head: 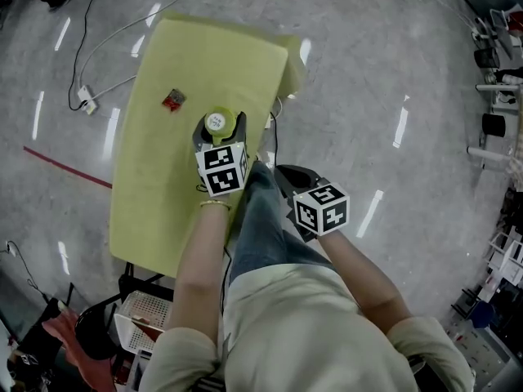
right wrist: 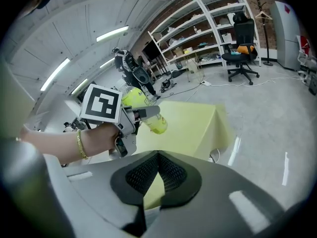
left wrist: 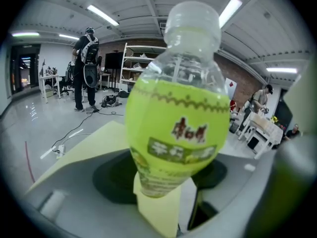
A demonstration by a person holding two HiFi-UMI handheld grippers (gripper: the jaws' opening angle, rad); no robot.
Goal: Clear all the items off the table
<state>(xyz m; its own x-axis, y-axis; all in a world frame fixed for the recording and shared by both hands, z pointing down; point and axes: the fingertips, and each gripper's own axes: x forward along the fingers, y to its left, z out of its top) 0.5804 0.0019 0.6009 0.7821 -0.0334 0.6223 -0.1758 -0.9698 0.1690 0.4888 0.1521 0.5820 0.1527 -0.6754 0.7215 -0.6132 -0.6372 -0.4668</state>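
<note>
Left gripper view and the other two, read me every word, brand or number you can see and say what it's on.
Nothing can be read for certain.
bottle, label: red characters, too blurred to read.
Same label, darker green band below: white characters, too blurred to read.
red packet: print too small to read.
marker cubes: black and white square patterns only, no words or numbers.

- Pale cream short-sleeved top [head: 286, 333].
- Blue jeans [head: 265, 219].
- Thin gold bracelet [head: 214, 204] on the left wrist.
- White cube [head: 221, 169] with black square markers on the left gripper [head: 217, 127]; a like cube [head: 321, 208] on the right gripper [right wrist: 157, 157].
- Grey gripper shells, black ribbed pads [right wrist: 173, 175].
</note>
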